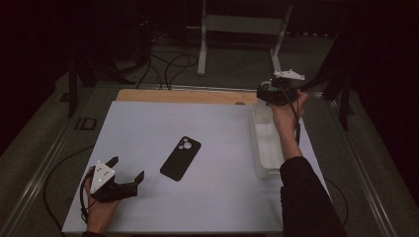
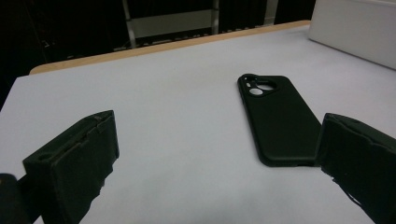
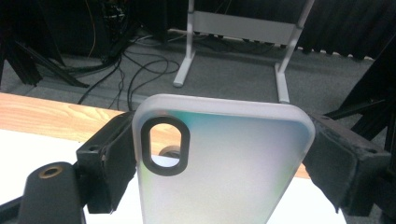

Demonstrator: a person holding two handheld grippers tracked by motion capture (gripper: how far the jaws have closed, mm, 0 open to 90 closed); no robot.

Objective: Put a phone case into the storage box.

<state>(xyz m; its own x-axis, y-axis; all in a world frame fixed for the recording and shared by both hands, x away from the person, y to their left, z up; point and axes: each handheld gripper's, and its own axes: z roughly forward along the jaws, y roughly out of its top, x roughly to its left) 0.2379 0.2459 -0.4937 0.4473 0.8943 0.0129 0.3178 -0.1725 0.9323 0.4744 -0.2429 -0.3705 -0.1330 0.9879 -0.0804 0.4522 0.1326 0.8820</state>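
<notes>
Black against the pale table [image 1: 207, 197], a phone case [image 1: 181, 158] lay flat in the high view, just ahead and to the right of the left gripper [image 1: 129, 170], which rested near the front edge in the person's left hand [image 1: 99, 210] with its jaws spread and nothing between them. Far across the table, the right gripper [image 1: 264, 91] was held above the far end of a clear tray [image 1: 261, 163]; what it held was hard to make out from there.

From the left gripper view, the black phone case [image 2: 278, 119] lay beyond and between the two open jaws, camera cutout away from the gripper, its near corner close beside the right-hand jaw though contact could not be told. A white tray wall [image 2: 355, 30] stood farther off.

In the right gripper view, both jaws pressed on the sides of a frosted translucent phone case [image 3: 219, 163], upright, its dark-rimmed oval camera opening toward the left jaw. Behind it ran the wooden table edge [image 3: 51, 116].
</notes>
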